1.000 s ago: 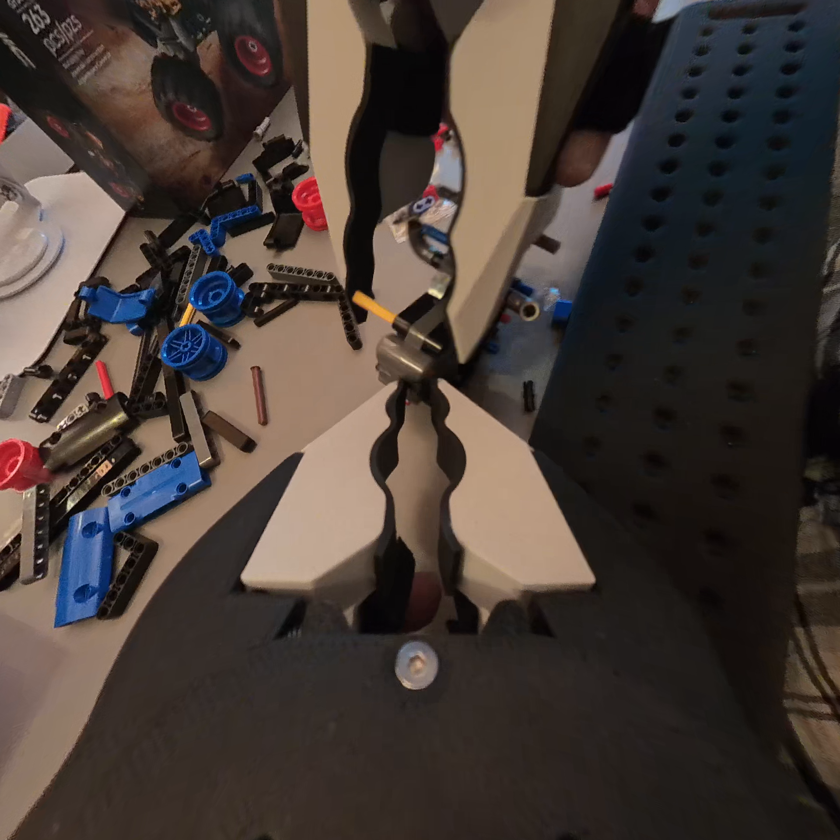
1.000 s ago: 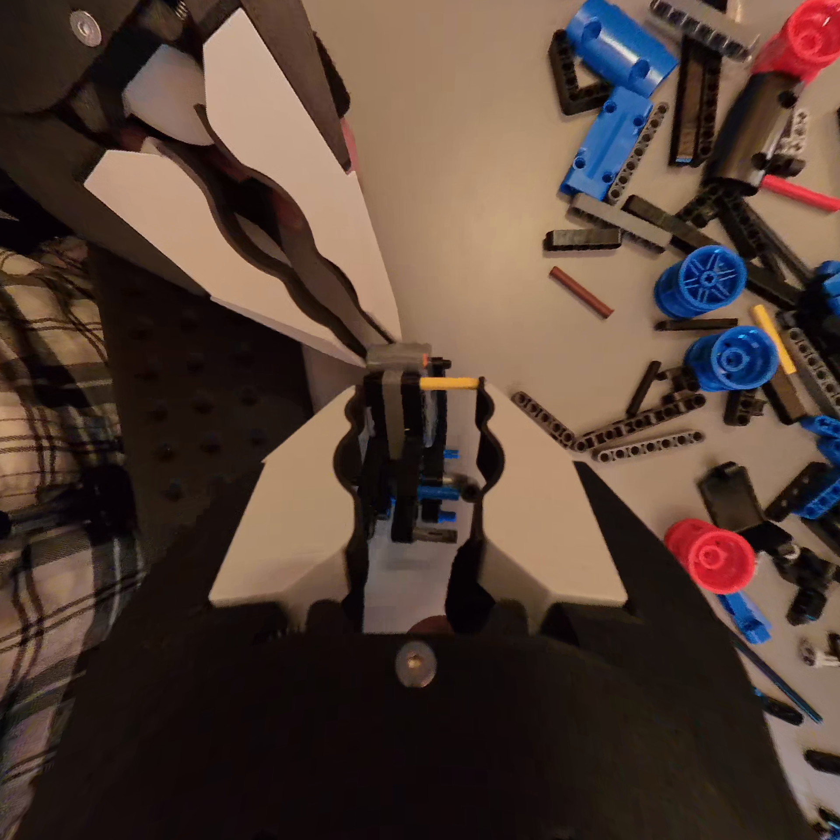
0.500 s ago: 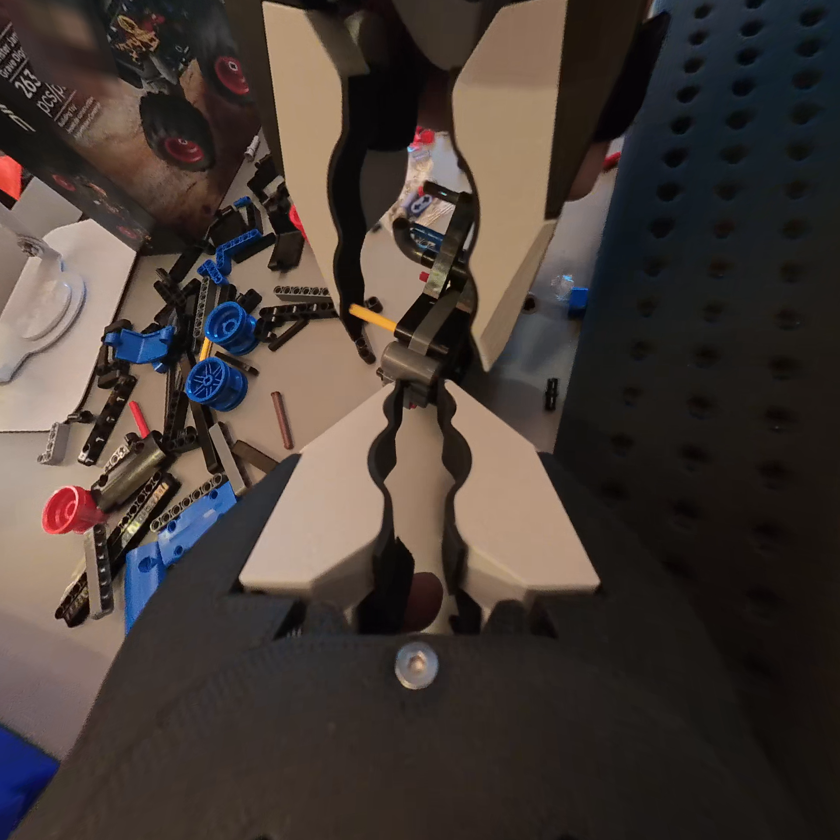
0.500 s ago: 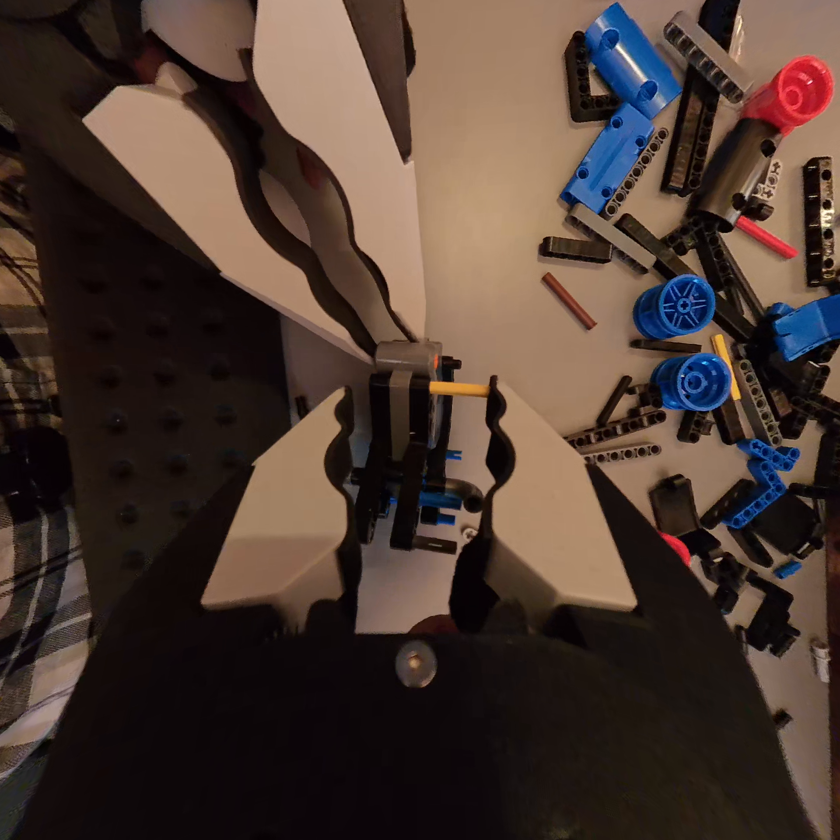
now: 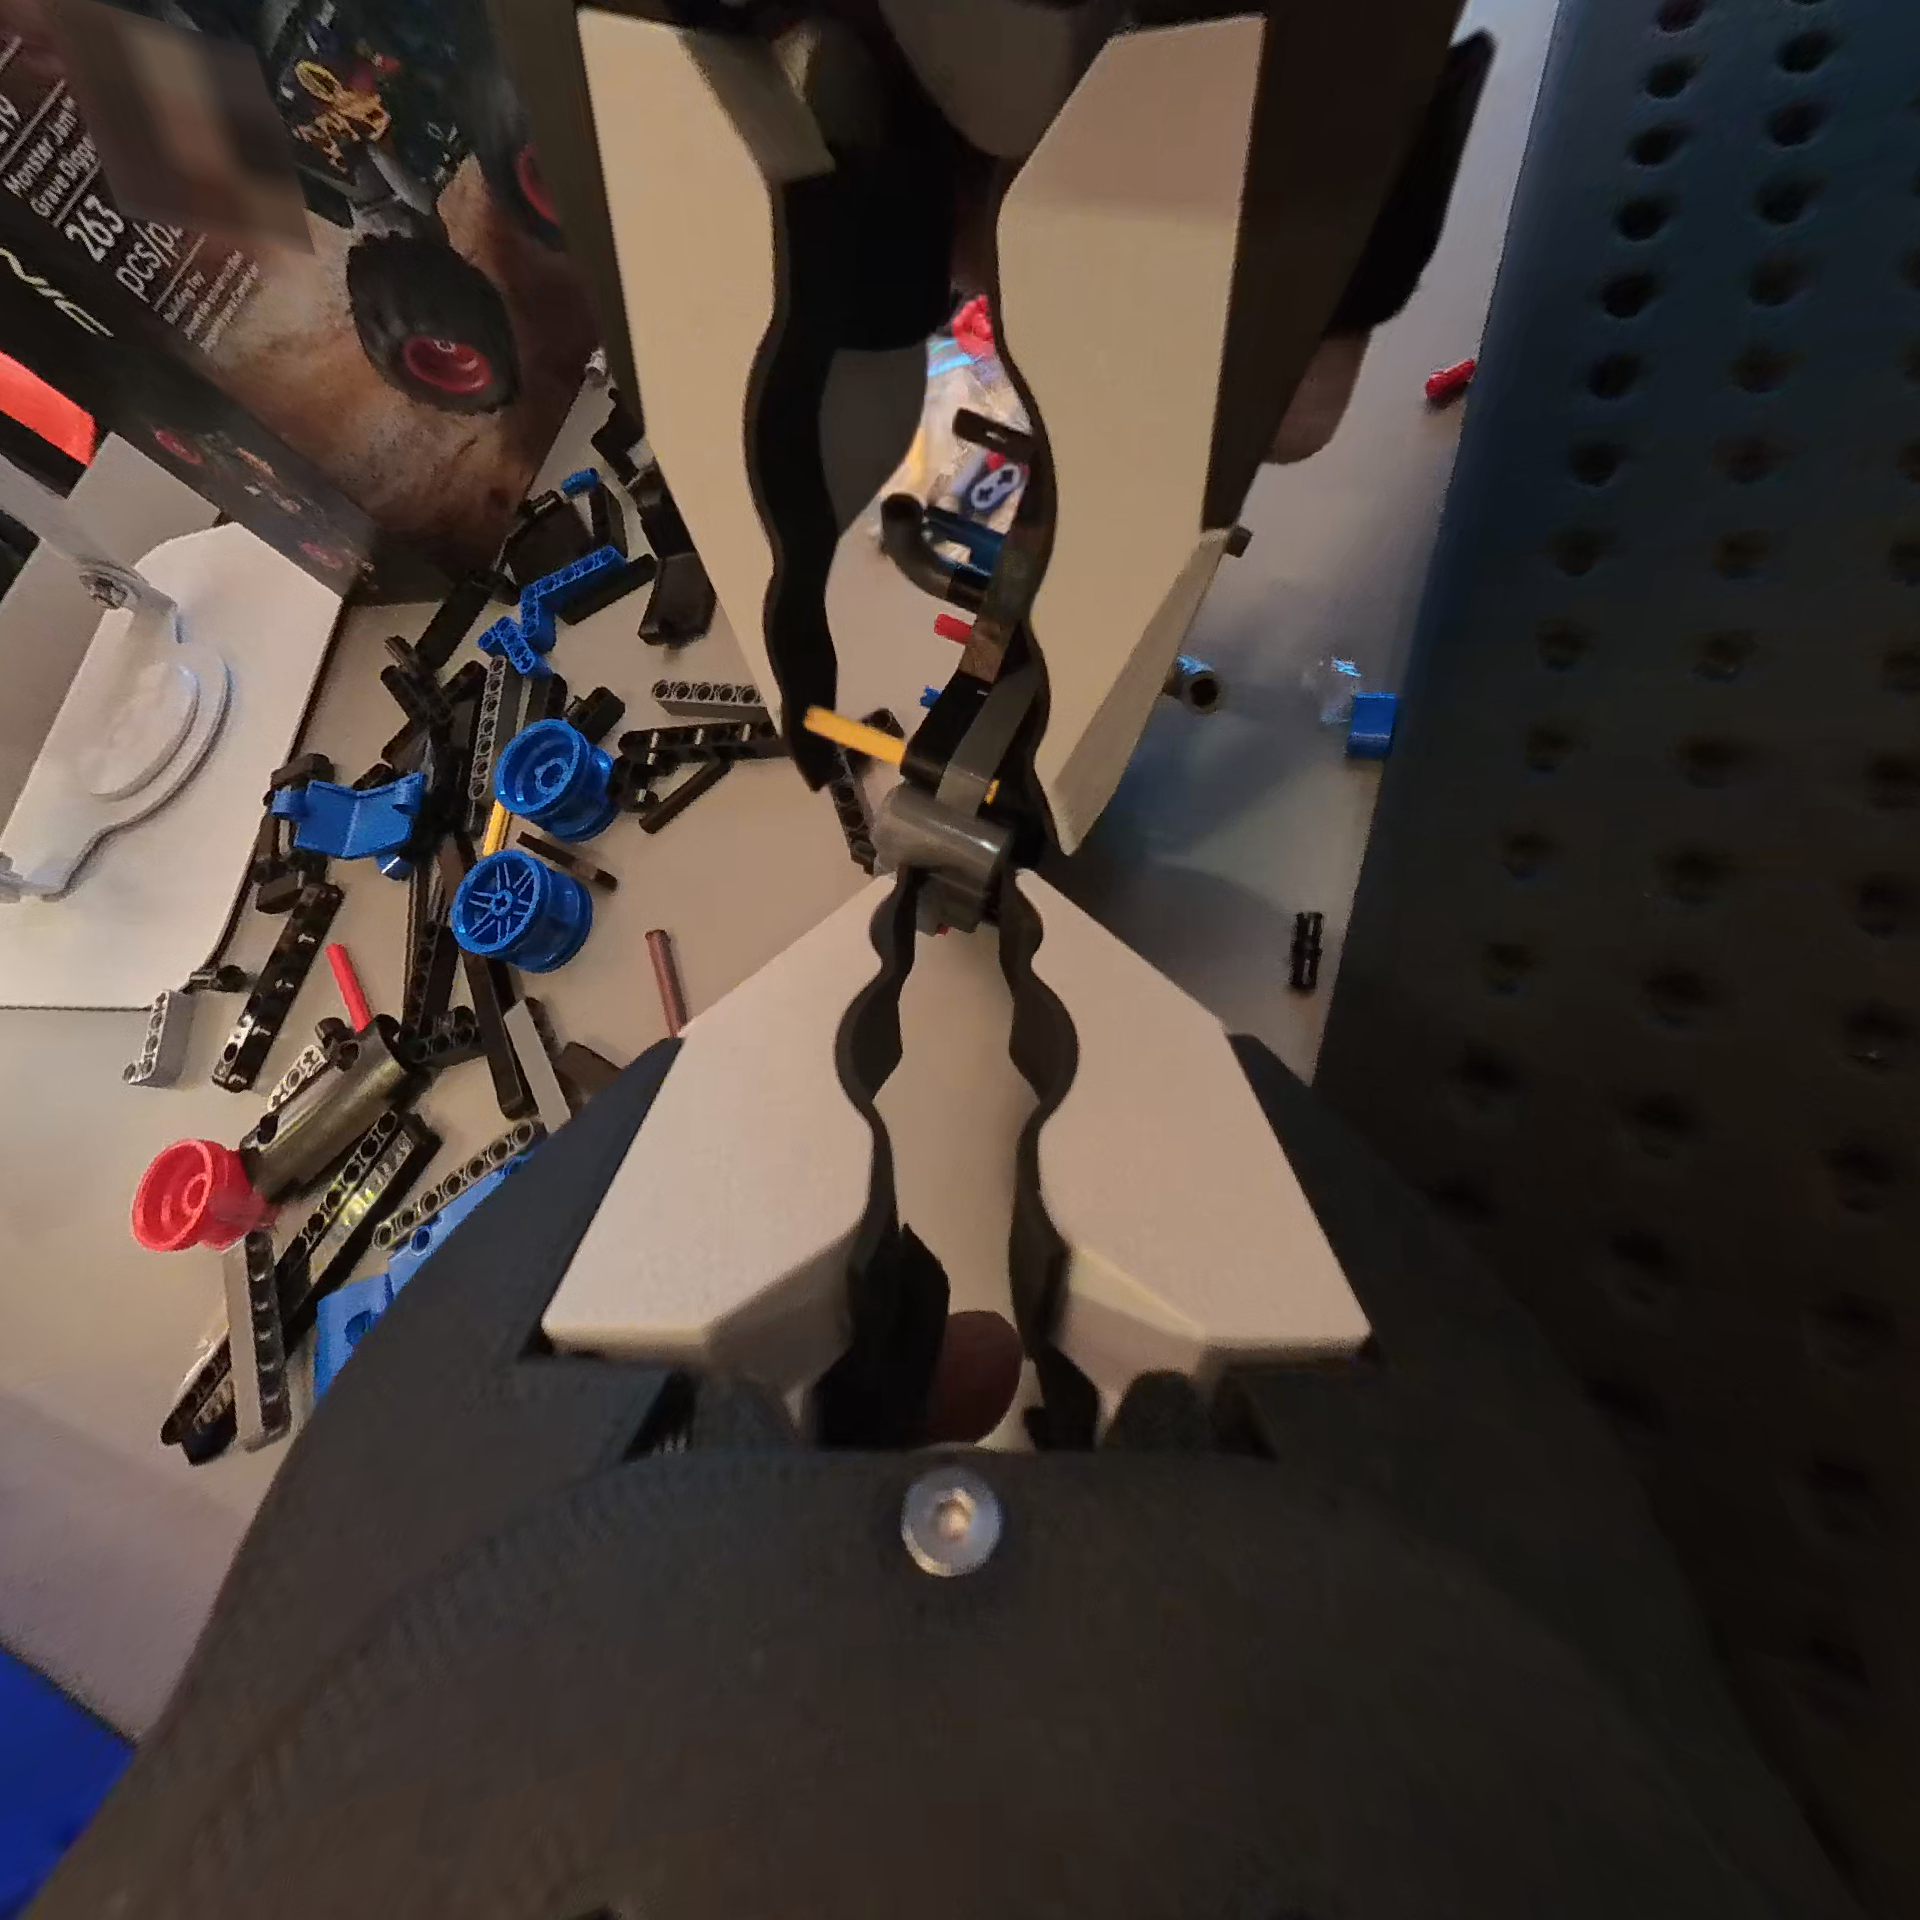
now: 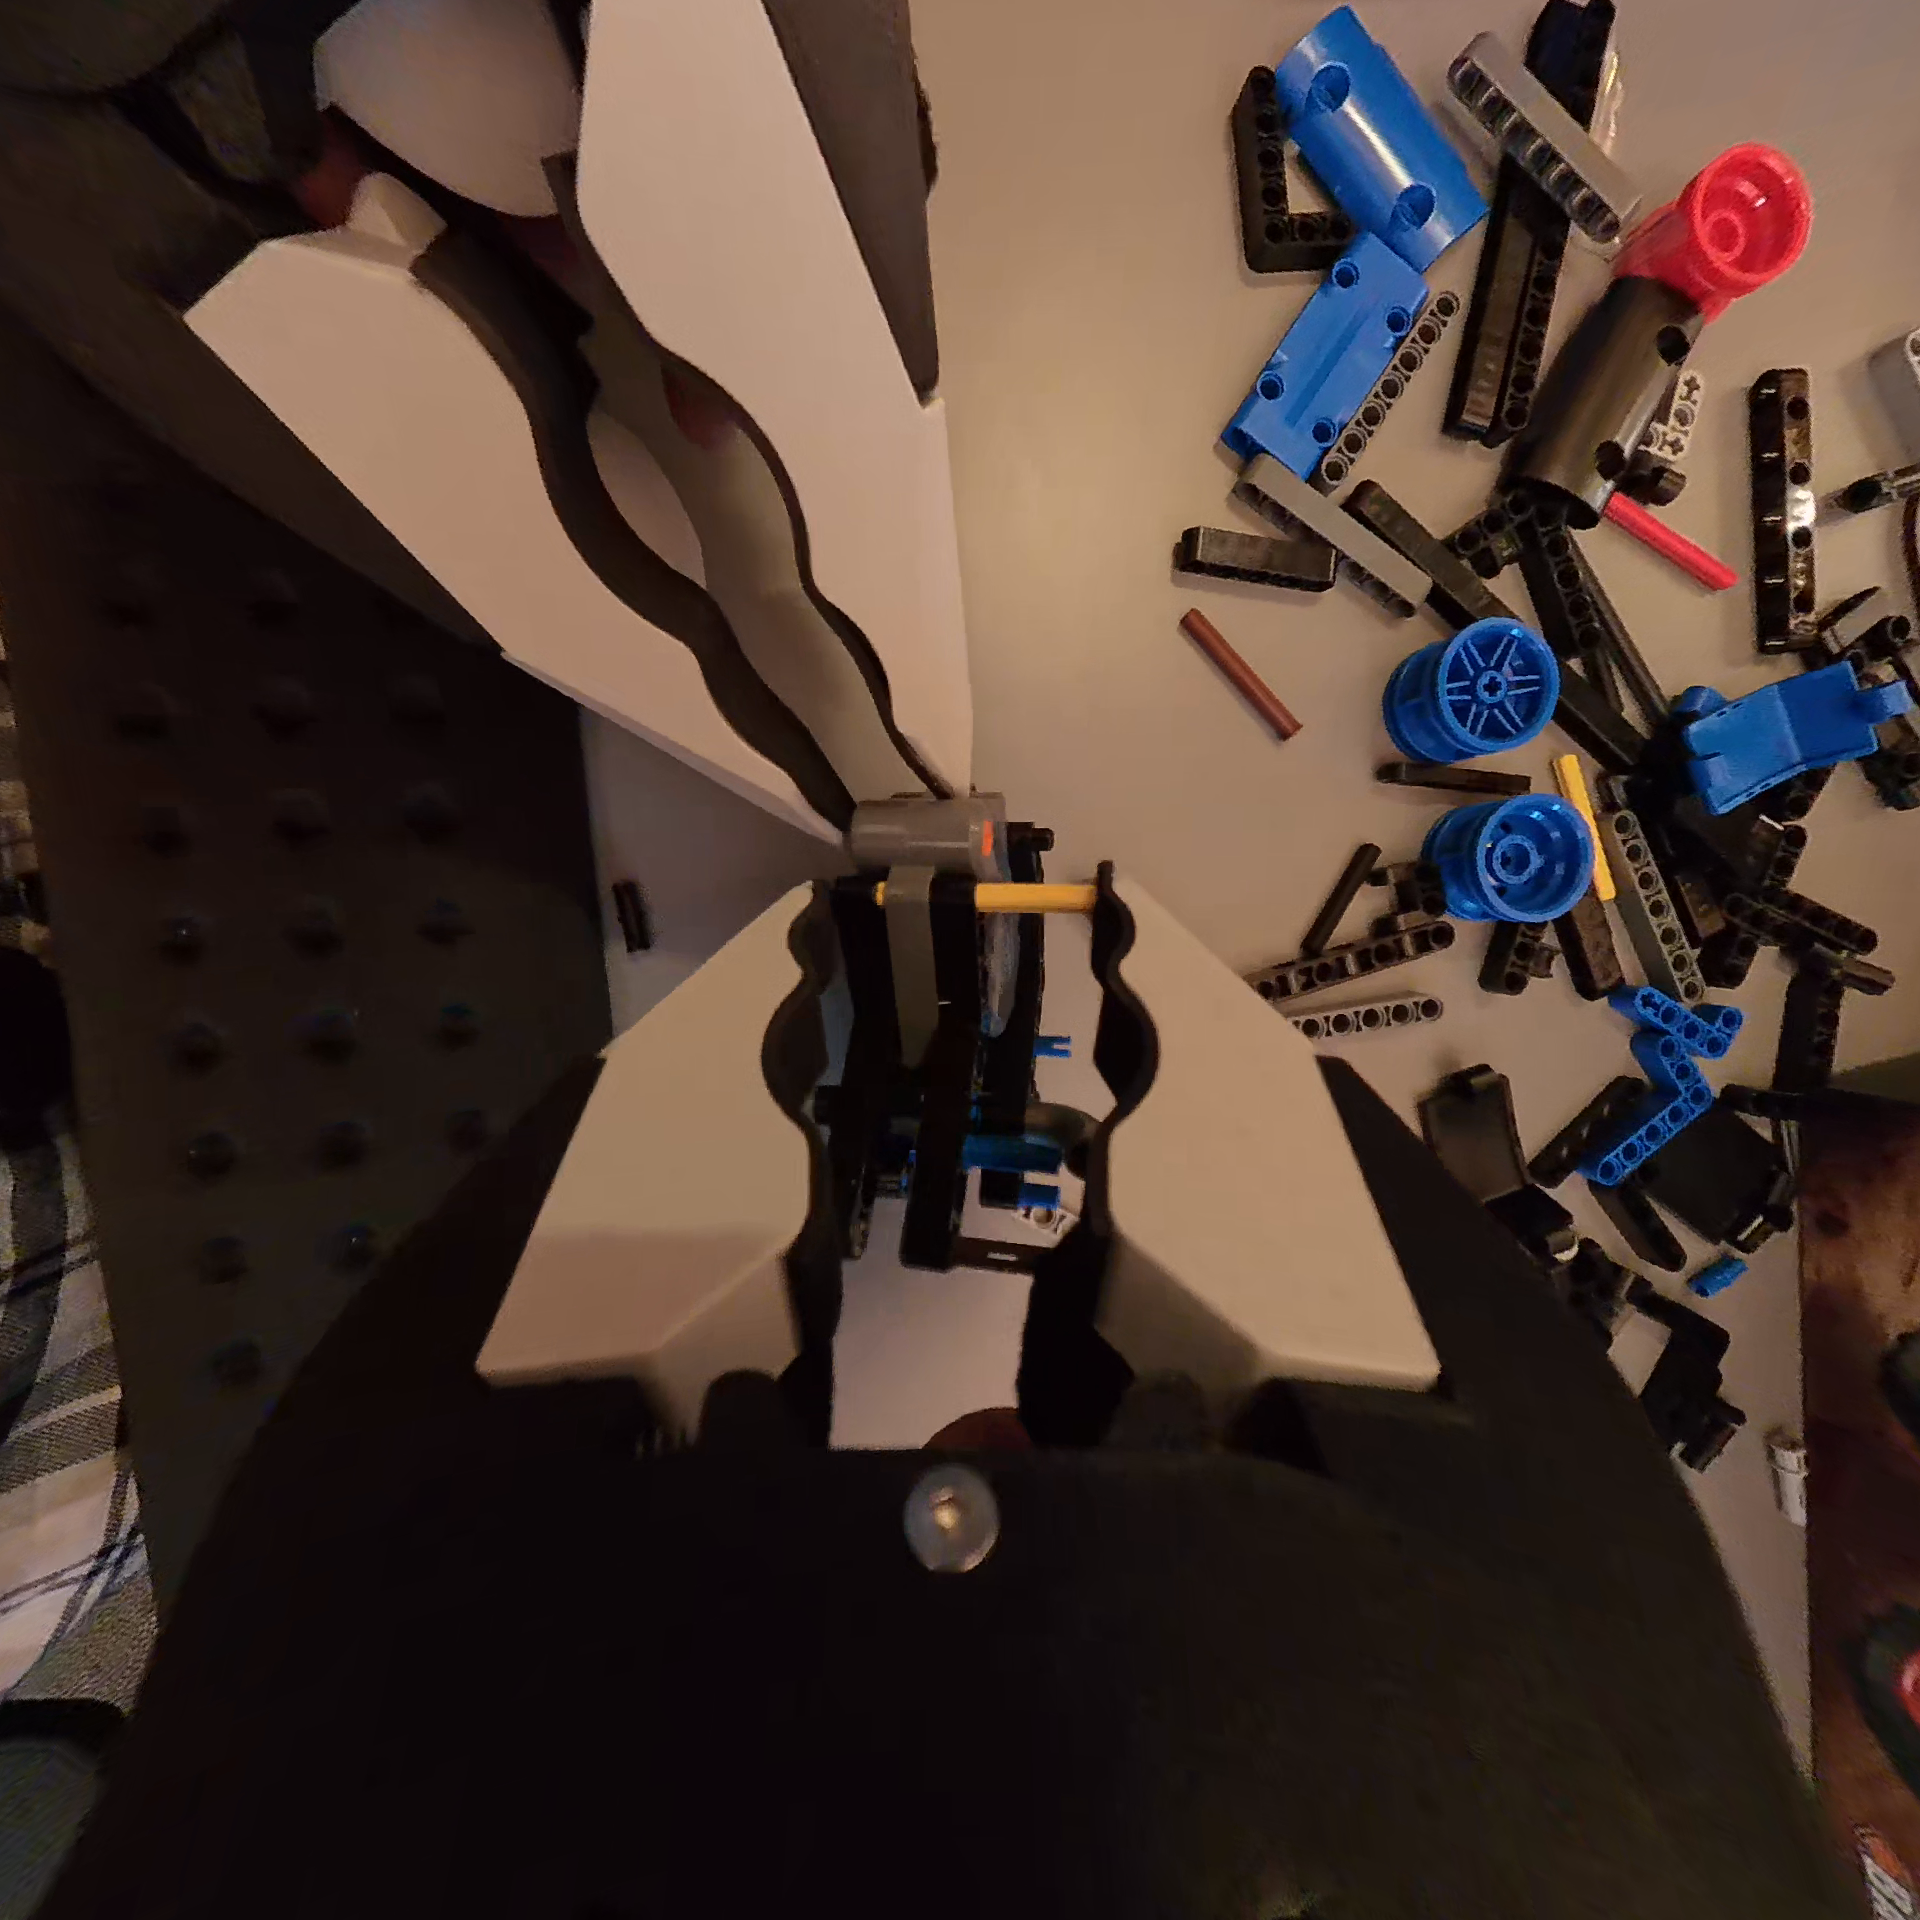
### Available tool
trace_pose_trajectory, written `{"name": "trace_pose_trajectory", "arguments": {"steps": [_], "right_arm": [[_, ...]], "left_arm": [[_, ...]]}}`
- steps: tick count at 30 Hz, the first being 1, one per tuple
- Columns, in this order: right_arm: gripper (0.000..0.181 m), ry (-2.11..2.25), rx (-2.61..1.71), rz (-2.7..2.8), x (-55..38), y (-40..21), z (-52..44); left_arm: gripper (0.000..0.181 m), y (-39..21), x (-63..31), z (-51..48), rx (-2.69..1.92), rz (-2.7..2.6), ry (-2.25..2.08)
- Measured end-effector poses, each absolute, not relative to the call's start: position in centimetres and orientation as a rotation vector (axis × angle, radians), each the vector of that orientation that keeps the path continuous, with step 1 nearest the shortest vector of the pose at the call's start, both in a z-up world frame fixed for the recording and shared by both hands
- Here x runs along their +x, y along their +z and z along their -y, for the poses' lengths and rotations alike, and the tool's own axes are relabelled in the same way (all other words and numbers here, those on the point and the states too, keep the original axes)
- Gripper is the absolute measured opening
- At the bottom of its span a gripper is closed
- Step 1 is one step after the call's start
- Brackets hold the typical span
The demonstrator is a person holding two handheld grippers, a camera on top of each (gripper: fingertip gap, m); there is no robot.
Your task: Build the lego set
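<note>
left gripper [image 5: 951,894]: reaches forward over the table edge, tips pinched nearly together on the grey connector [image 5: 940,836].
right gripper [image 6: 961,899]: faces the left one tip to tip, jaws partly spread, clamping the black-and-blue assembly [image 6: 940,1060] with the yellow axle [image 6: 1029,897] spanning to its right finger.
grey connector: at the assembly's top end, between both grippers.
loose parts: blue wheels [image 6: 1470,691], red hub [image 6: 1735,223], black beams [image 6: 1351,956] scattered on the table [image 6: 1091,364].

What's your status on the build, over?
Left gripper shut on grey connector. Right gripper clamps black sub-assembly, yellow axle against one finger. Nothing between them; loose parts lie aside.
</note>
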State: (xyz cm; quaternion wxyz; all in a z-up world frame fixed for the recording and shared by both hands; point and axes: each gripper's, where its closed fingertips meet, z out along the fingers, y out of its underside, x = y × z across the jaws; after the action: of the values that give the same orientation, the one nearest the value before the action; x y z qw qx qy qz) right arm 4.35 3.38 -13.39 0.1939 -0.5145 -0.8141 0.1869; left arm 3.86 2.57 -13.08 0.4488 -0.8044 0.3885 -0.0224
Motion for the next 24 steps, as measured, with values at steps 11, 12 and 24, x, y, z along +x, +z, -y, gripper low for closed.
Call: {"name": "trace_pose_trajectory", "arguments": {"steps": [11, 12, 24], "right_arm": [[0.052, 0.483, -1.438, 2.302, 4.9, -14.3, -4.2], [0.051, 0.504, -1.439, 2.299, 4.8, -14.2, -4.3], [0.048, 0.599, -1.524, 2.341, 4.7, -14.3, -4.4]], "left_arm": [[0.002, -13.4, 4.9, -2.5, -1.993, -1.006, -0.112], [0.002, -13.4, 4.9, -2.5, -1.99, -1.01, -0.107], [0.001, -13.5, 4.9, -2.9, -1.984, -1.058, -0.107]]}}
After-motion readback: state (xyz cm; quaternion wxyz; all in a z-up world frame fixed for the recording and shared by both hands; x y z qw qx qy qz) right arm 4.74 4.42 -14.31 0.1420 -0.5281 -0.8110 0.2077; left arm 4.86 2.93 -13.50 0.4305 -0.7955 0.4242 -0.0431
